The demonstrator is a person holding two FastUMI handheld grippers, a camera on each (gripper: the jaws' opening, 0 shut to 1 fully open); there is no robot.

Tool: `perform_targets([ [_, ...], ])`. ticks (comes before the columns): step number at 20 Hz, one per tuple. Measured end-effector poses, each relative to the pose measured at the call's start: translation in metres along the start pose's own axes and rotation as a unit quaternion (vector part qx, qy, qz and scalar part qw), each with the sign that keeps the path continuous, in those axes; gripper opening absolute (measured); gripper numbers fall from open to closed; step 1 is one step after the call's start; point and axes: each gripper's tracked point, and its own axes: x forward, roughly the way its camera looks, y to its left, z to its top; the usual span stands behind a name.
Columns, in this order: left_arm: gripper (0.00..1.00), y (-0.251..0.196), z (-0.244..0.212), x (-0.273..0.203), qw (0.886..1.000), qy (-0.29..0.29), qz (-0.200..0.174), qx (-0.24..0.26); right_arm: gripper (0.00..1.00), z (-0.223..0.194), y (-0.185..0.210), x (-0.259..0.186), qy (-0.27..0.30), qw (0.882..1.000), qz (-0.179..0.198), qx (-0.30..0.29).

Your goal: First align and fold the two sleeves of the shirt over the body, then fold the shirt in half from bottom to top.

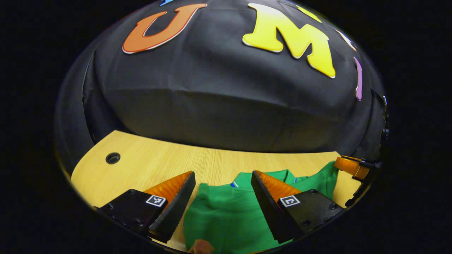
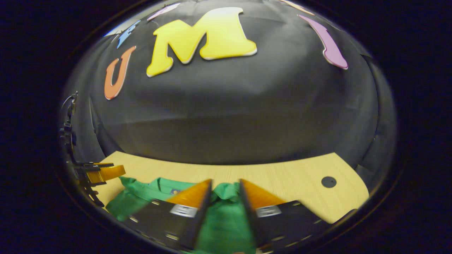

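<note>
— Where the black cloth wall [image 1: 226, 106] ends, what surface is recorded?

— One table [image 1: 148, 165] of pale wood grain is recorded, closed in behind by the draped cloth. One round dark hole [image 1: 113, 158] is noted in the tabletop in the left gripper view; one such hole [image 2: 328, 182] is noted in the right gripper view, towards the table's curved corner.

— What is counted on it?

— One green shirt [image 1: 226, 215] is counted, laid on the table with its collar towards the wall. A small blue-and-white tag is seen at the collar. The cloth is rumpled, not flat.

— And the grippers?

— Two are counted. The left gripper [image 1: 222, 197] is held above the shirt with its fingers spread wide apart; green cloth is seen between them, touched by neither. The right gripper [image 2: 225, 201] is held over the shirt as well, its fingers parted by a narrower gap; whether cloth is pinched there cannot be told, as that view is blurred. In each view the other gripper is caught at the edge, beside the shirt.
</note>
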Motion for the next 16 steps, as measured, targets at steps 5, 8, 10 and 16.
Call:
perform_targets([
  [5,1.00,-0.003,-0.003,-0.001,1.000,0.001,0.000,0.017,0.93,0.006,0.005,-0.006,-0.020,1.000,-0.001,-0.010],
  [8,1.00,-0.010,0.021,-0.017,0.999,-0.024,-0.005,0.036,0.93,0.026,0.010,-0.021,-0.039,0.999,0.001,-0.015],
  [10,1.00,-0.015,0.038,-0.030,0.997,-0.041,-0.008,0.058,0.93,0.044,0.015,-0.037,-0.058,0.998,0.000,-0.016],
  [16,1.00,-0.021,0.077,-0.101,0.993,-0.088,-0.010,0.080,0.93,0.088,0.036,-0.114,-0.109,0.993,-0.002,-0.047],
])
